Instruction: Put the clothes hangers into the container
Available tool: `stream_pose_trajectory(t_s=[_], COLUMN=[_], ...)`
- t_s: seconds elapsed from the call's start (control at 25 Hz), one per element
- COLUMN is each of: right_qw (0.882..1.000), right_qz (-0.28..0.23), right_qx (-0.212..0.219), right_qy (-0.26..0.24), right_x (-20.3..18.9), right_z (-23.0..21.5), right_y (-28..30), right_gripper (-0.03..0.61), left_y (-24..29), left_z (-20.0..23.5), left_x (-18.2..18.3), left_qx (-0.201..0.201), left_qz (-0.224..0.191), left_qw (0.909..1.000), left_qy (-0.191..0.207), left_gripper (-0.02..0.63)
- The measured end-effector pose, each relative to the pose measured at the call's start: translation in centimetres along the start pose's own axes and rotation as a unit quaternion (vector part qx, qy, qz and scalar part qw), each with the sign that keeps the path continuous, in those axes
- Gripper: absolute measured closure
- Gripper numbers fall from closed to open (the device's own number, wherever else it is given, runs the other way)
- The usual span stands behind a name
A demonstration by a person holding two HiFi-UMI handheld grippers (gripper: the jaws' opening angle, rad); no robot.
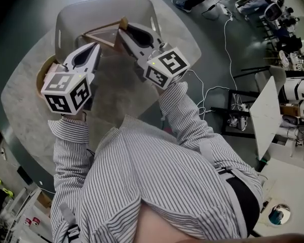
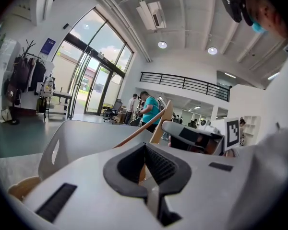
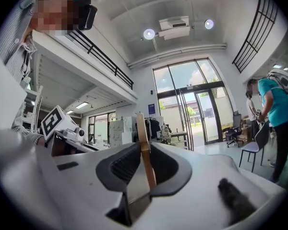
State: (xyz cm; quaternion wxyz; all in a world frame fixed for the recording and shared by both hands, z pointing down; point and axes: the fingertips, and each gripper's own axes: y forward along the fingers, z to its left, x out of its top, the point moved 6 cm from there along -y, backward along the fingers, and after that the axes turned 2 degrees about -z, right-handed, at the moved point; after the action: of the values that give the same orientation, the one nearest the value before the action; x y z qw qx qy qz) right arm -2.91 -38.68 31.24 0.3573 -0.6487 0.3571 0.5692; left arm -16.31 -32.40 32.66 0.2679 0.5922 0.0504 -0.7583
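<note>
A wooden clothes hanger (image 1: 99,38) hangs tilted over the grey container (image 1: 66,19) on the round table. My right gripper (image 1: 124,32) is shut on the hanger's upper end. In the right gripper view a wooden strip (image 3: 141,128) stands clamped between that gripper's jaws (image 3: 143,162). My left gripper (image 1: 93,48) is at the hanger's lower side. In the left gripper view its jaws (image 2: 145,159) are drawn together on a thin strip of wood. The hanger's bar (image 2: 144,128) rises from there toward the right gripper (image 2: 192,135), above the container's wall (image 2: 86,138).
The container stands at the far side of the round grey table (image 1: 25,95). A round wooden piece (image 1: 43,72) lies under the left gripper. Cables (image 1: 213,90) trail on the floor at the right, beside white desks (image 1: 266,110). A person in a teal shirt (image 3: 273,109) stands further off.
</note>
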Motion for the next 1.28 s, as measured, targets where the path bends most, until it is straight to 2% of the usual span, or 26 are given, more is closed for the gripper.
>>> stream_pose_trajectory(t_s=[0.16,0.52,0.72,0.96,1.28], right_qw=[1.0,0.998,0.997,0.997,0.996], right_qz=[0.013,0.043,0.061,0.069,0.069], right_qx=[-0.018,-0.015,-0.011,-0.032,-0.054], right_qy=[-0.009,-0.03,-0.035,-0.03,-0.018], right_x=[-0.6,-2.2,-3.0,-3.3,-3.2], right_z=[0.4,3.3,4.4,4.7,4.3], right_y=[-1.2,-2.5,-3.1,-3.8,-4.4], right_gripper=[0.509,0.509,0.508,0.503,0.442], left_y=[-0.2,-1.6,-1.8,-2.2,-3.3], left_z=[-0.3,-0.9,-1.6,-3.0,-3.7], left_x=[-0.9,-2.2,-3.0,-3.2,-3.6], left_qx=[0.007,0.002,-0.006,-0.029,-0.034], left_qz=[0.015,0.022,0.03,0.033,0.035], left_qw=[0.9998,0.9997,0.9995,0.999,0.9988], left_qy=[0.008,0.004,0.001,0.007,0.01], left_gripper=[0.603,0.603,0.603,0.603,0.603])
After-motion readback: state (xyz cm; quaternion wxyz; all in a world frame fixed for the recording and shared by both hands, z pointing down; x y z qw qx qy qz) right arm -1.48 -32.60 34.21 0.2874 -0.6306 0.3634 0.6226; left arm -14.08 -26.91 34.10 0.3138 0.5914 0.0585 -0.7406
